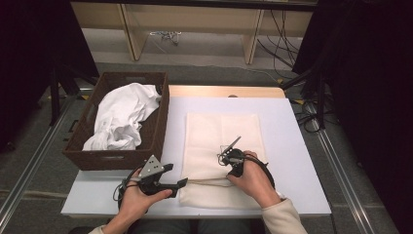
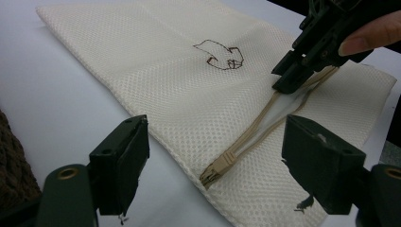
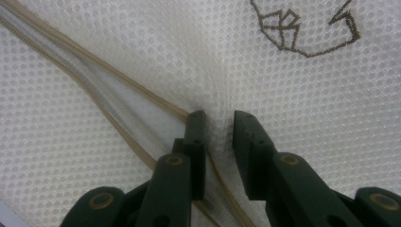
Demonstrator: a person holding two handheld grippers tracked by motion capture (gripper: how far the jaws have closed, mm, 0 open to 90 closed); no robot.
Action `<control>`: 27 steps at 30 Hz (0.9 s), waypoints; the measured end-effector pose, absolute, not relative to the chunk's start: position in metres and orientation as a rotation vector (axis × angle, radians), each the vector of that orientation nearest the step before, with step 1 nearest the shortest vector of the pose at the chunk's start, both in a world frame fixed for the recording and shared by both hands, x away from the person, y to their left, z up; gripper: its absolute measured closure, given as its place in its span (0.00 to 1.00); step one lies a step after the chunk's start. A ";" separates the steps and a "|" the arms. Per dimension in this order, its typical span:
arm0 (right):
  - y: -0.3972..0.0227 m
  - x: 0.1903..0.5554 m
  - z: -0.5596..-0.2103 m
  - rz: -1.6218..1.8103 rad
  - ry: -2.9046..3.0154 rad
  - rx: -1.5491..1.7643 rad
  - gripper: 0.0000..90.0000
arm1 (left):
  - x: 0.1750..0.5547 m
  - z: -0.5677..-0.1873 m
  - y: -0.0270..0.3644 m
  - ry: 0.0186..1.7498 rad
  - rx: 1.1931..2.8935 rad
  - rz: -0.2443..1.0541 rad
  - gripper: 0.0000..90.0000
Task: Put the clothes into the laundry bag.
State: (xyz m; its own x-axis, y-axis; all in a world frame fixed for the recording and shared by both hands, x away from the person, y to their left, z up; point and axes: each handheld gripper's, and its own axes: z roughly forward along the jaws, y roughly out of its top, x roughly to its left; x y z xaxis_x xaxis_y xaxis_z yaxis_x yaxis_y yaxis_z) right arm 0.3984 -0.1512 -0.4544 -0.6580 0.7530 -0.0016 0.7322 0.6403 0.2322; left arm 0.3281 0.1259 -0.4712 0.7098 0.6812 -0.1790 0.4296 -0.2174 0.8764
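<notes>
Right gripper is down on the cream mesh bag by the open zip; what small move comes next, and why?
Probably finish closing the right gripper and lift slightly. Its jaws stand narrow, pinching up a ridge of the cream mesh laundry bag beside the parted tan zip; the left gripper waits open.

The left gripper was held low in the left hand, pointing toward the right one, its jaws standing wide apart with nothing between them. The right gripper was gripped from behind by the right hand and tilted steeply downward. Its jaws stood narrowly apart, tips pressed down and pinching up a small ridge of mesh fabric between them.
</notes>
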 end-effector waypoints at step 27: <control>-0.165 0.391 -0.413 0.680 2.524 1.313 0.98 | 0.326 -0.461 0.130 0.827 1.787 0.375 0.26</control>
